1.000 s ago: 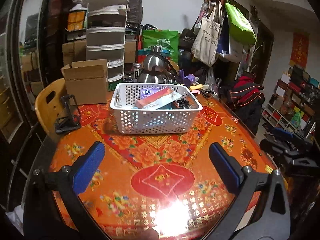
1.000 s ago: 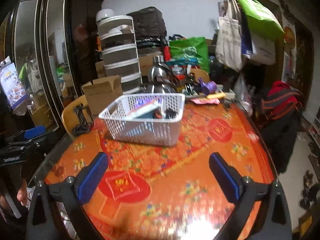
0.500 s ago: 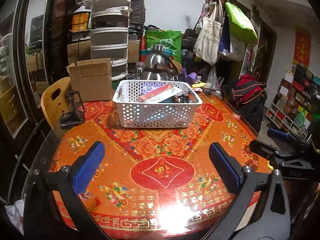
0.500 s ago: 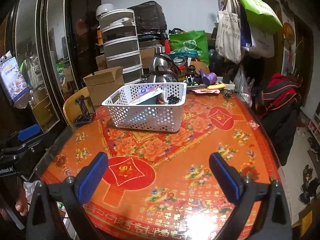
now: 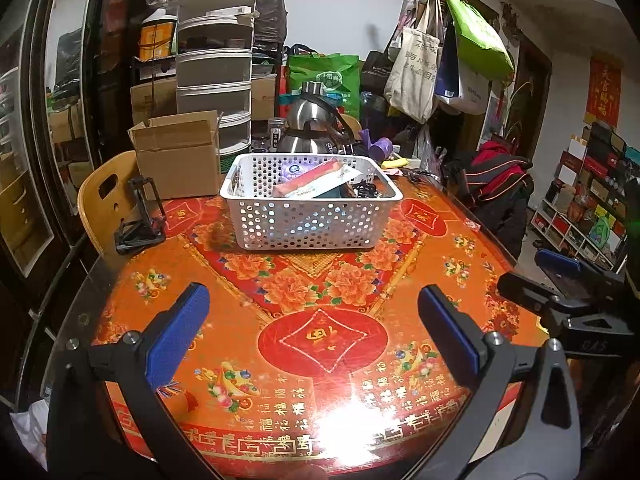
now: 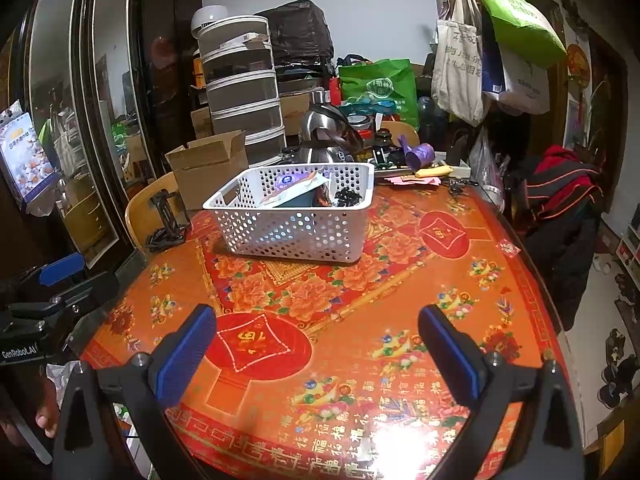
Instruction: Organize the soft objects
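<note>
A white perforated basket (image 5: 308, 226) (image 6: 296, 232) stands on the round table's far half, holding soft packets, among them an orange-and-white pouch (image 5: 316, 179) and a purple-labelled pack (image 6: 285, 181), plus a dark tangled item (image 6: 347, 196). My left gripper (image 5: 312, 332) hangs open over the near table edge, nothing between its blue pads. My right gripper (image 6: 316, 344) is open too, also empty, near the front edge. Each gripper shows at the side of the other's view: the right gripper (image 5: 560, 280), the left gripper (image 6: 60, 280).
The table (image 5: 320, 300) has a glossy red-orange floral cloth. Behind the basket stand a cardboard box (image 5: 180, 160), a steel kettle (image 5: 312, 128), stacked grey drawers (image 5: 216, 80) and a black phone stand (image 5: 140, 216). A yellow chair (image 5: 100, 196) is at the left; bags hang on a coat rack (image 5: 440, 60).
Both grippers have drawn back from the basket toward the near table edge, so more of the cloth shows. Both stay open and empty.
</note>
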The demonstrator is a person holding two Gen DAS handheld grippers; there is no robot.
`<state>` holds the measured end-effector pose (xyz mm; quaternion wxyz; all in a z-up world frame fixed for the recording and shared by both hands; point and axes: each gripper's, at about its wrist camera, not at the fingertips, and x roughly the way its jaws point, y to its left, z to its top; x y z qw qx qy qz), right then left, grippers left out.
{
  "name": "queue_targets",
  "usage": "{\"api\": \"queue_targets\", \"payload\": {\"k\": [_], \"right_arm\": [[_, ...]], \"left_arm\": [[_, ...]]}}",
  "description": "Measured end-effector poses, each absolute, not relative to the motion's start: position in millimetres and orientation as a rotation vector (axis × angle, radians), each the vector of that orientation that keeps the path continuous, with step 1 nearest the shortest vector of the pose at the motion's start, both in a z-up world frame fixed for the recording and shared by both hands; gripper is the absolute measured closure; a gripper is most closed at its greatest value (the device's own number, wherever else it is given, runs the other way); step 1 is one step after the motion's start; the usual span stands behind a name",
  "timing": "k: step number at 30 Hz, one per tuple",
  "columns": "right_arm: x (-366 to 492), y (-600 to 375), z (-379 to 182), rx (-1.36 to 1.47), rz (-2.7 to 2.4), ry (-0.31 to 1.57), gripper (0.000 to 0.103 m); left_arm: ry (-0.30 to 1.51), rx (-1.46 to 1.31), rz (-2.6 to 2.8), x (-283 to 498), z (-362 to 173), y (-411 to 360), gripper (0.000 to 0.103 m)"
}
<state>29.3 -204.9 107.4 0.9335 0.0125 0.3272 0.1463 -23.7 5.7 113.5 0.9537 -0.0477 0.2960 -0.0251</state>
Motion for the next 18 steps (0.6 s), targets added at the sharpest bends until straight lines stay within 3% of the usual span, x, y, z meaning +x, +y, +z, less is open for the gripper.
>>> {"api": "queue_targets", "payload": {"k": [18], "right_arm": [[28.9, -209.0, 108.4, 0.02, 0.293, 0.673, 0.002]], "left_arm": [[0.607, -0.099, -0.057, -20.2, 108.7, 5.4, 0.0]]}}
